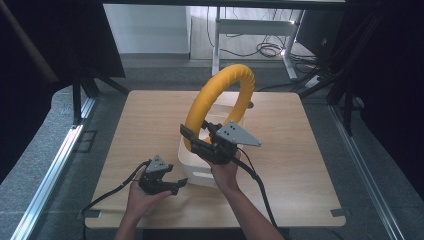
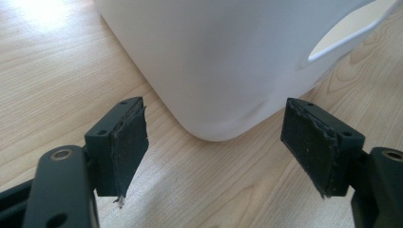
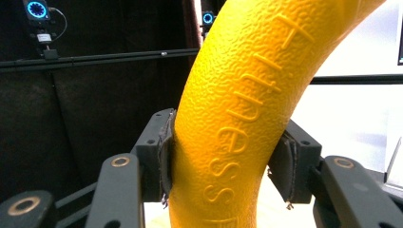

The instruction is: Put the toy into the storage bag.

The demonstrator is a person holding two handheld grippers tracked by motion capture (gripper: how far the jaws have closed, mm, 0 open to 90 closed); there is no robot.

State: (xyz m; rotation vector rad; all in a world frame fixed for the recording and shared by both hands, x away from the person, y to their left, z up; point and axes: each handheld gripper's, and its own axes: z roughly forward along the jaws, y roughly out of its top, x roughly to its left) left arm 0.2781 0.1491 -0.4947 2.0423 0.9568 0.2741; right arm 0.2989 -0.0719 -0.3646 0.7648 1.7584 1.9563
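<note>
Nearest the high camera, the left gripper (image 1: 176,186) rests low on the worktop (image 1: 125,140), its jaws released and spread before a rounded corner of the white bin (image 2: 228,61). Just beyond, the right gripper (image 1: 192,137) has its jaws clenched on the yellow foam ring (image 1: 220,100), both pads pressing into its sides. That ring stands upright, its lower part inside the bin near mid-worktop.

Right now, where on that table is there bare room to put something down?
Free: the table right of the white bin, and the far left corner. Crowded: the middle, where the right gripper holds the yellow ring over the bin, left gripper beside it.
</note>
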